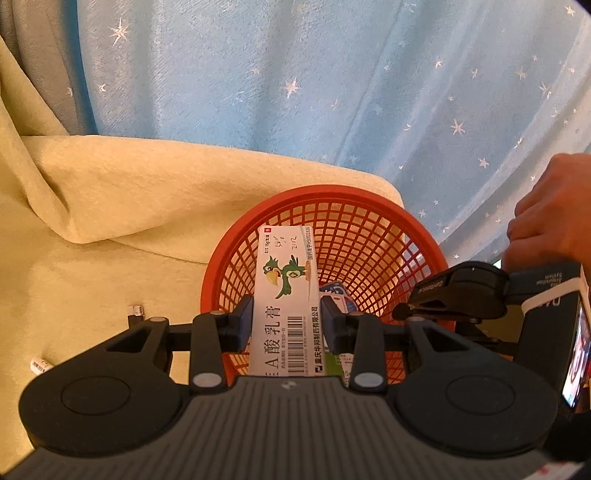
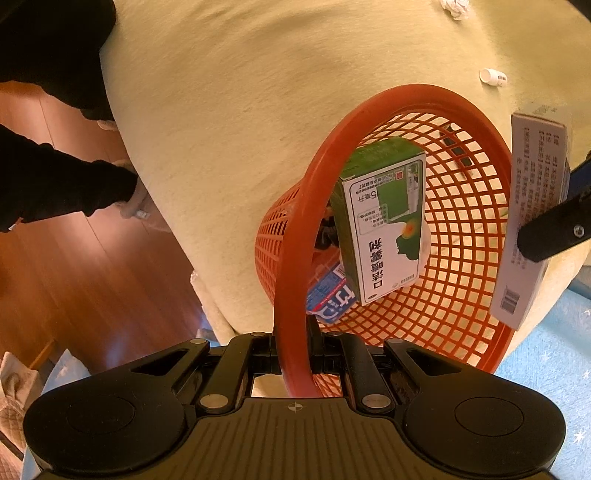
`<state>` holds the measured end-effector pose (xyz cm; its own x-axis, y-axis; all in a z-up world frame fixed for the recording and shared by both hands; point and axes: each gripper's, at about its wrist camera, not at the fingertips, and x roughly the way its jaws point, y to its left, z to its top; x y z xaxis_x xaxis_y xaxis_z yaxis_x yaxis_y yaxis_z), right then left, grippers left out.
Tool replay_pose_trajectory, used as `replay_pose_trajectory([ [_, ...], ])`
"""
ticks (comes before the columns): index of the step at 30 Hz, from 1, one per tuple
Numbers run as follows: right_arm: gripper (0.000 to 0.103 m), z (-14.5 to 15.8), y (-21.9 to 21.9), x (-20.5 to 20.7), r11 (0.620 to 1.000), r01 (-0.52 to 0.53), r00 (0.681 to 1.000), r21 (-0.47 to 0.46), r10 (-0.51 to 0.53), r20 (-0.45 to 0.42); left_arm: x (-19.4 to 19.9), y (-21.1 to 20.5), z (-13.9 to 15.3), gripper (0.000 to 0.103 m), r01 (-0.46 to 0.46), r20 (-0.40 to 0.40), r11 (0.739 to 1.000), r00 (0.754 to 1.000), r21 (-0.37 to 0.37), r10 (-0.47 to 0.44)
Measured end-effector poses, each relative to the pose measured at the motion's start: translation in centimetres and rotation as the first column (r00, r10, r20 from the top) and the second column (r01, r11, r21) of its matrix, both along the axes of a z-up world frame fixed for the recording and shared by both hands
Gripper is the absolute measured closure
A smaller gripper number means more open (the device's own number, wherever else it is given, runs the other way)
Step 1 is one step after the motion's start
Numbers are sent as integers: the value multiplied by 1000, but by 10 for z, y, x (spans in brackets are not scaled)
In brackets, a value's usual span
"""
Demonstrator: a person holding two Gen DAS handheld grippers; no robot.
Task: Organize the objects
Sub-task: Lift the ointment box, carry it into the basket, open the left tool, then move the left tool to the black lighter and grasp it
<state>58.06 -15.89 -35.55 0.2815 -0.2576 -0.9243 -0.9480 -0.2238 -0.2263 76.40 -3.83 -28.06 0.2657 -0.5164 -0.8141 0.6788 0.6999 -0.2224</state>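
Observation:
My left gripper (image 1: pixel 288 325) is shut on a long white ointment box (image 1: pixel 286 280) with a green parrot on it, held upright over the red mesh basket (image 1: pixel 369 195). In the right wrist view the same white box (image 2: pixel 532 221) hangs above the basket's far side, with one of the left gripper's fingers (image 2: pixel 554 232) across it. My right gripper (image 2: pixel 293 354) is shut on the near rim of the red basket (image 2: pixel 476 122). Inside the basket lie a green-and-white box (image 2: pixel 384 221) and a blue box (image 2: pixel 332 299).
The basket stands on a yellow blanket (image 1: pixel 110 206) near its edge. Small white bottles (image 1: pixel 136 310) (image 2: pixel 493 76) lie loose on the blanket, with crumpled paper (image 2: pixel 454 7) farther off. A blue star curtain (image 1: pixel 332 74) hangs behind. Wooden floor (image 2: pixel 92 277) and a dark sleeve (image 2: pixel 55 184) lie left.

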Motion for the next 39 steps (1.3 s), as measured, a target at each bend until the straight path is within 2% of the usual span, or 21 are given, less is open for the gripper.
replay_pose_trajectory([
  [7,98,1,1,1,1000,9,1000,7,-9,3,5,2,4,69,-33,19,999,999,-20,34],
  [21,97,2,-1,-1,999,38,999,34,-39,20,4,50,18,69,-163,47,987,986,5,163],
  [32,96,-1,-2,4,993,76,992,86,-84,91,-3,72,16,69,-237,32,971,971,5,237],
  [39,95,-9,-1,22,982,131,980,133,-148,131,-2,87,15,69,-280,35,960,960,23,279],
])
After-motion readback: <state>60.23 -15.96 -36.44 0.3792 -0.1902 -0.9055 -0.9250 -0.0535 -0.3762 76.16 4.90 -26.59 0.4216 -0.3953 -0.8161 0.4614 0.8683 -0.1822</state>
